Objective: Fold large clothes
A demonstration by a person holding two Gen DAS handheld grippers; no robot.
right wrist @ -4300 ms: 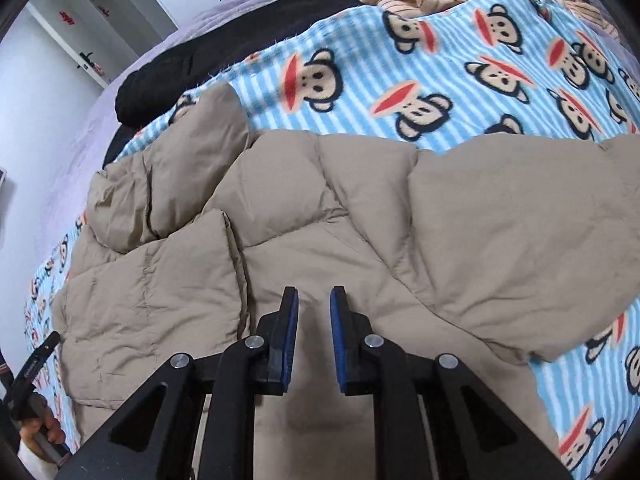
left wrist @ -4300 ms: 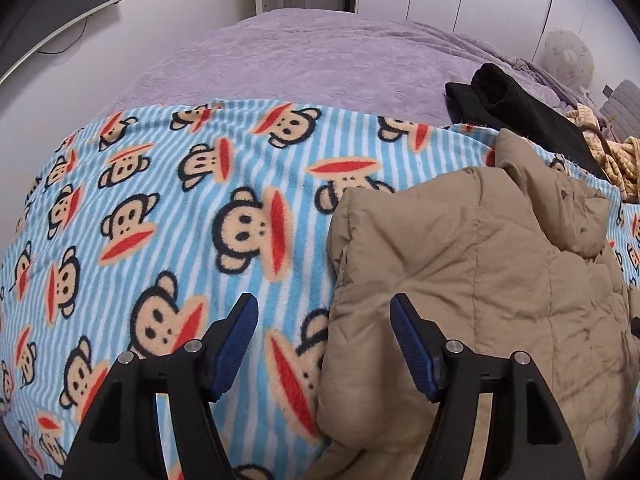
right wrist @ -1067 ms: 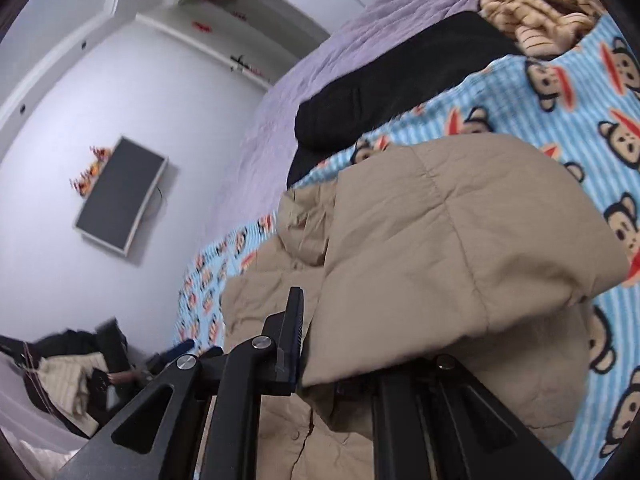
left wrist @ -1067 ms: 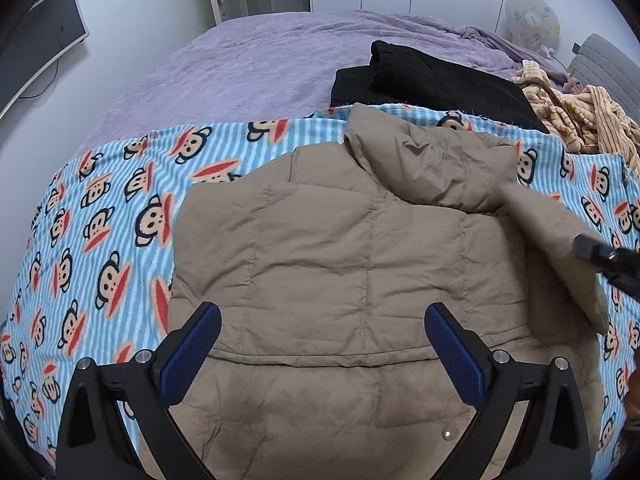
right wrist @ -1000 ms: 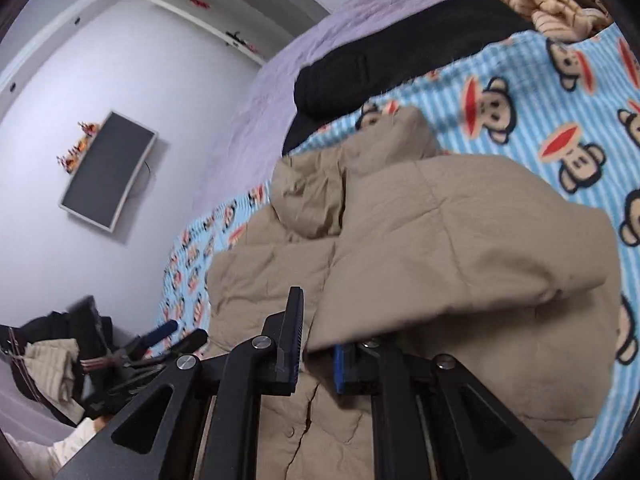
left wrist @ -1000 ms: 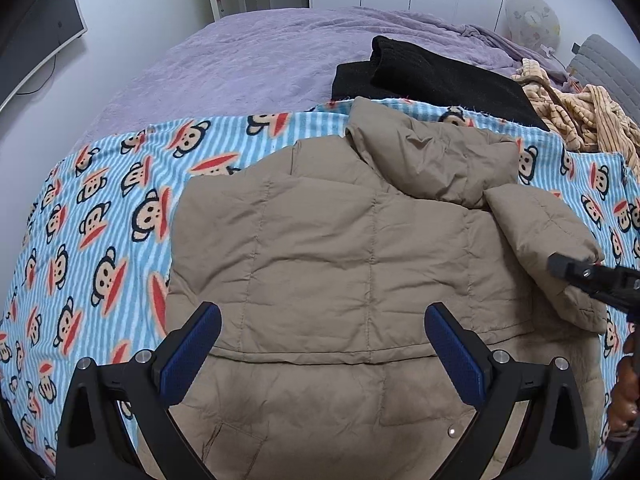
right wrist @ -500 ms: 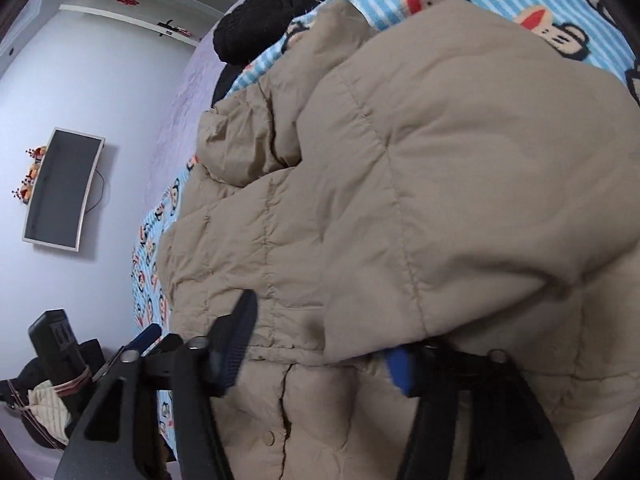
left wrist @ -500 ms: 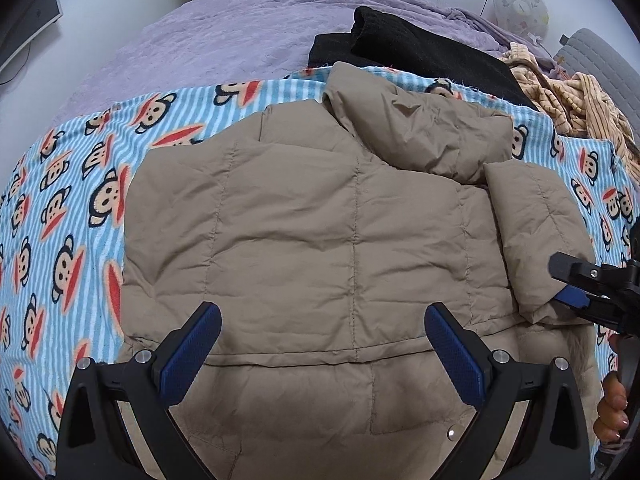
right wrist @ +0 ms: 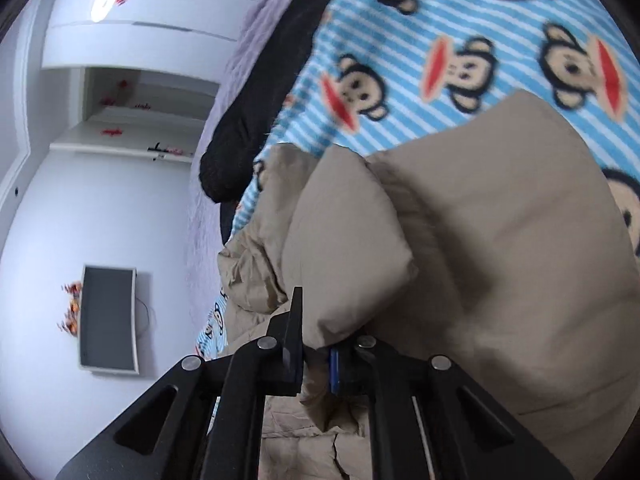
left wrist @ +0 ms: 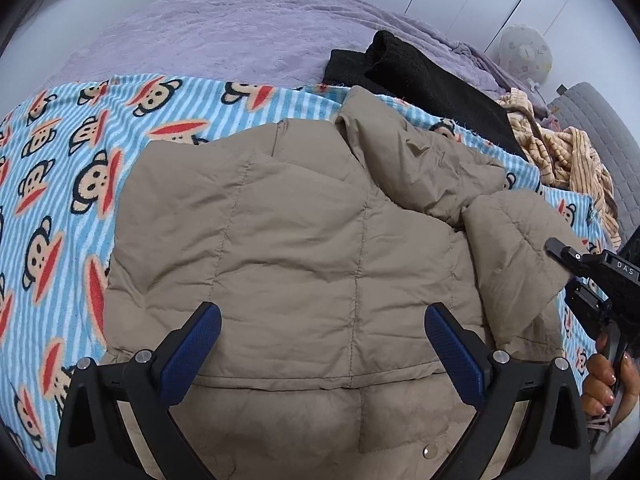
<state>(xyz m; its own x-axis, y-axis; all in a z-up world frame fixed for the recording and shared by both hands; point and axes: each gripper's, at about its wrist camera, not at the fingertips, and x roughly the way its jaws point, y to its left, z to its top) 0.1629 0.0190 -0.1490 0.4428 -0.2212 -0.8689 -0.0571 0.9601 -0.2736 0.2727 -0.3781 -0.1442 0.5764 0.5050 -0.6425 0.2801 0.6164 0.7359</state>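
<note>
A tan puffer jacket lies back-up on a blue striped monkey blanket, its hood bunched at the far side. My left gripper hovers open and wide over the jacket's lower back, with nothing between its fingers. The jacket's right sleeve is folded in over the body. My right gripper reaches that sleeve from the right edge, held by a hand. In the right wrist view the jaws of the right gripper are closing on a fold of the jacket, with fabric pinched between the pads.
A black garment lies just beyond the hood on the purple bedspread. A beige striped garment is heaped at the far right. A round fan and white cupboards stand behind the bed. A wall screen hangs on the left.
The right gripper carried the sleeve in over the jacket, opened wide half a second ago, then rolled and closed again on a fold. The left gripper sank slightly toward the jacket, still open.
</note>
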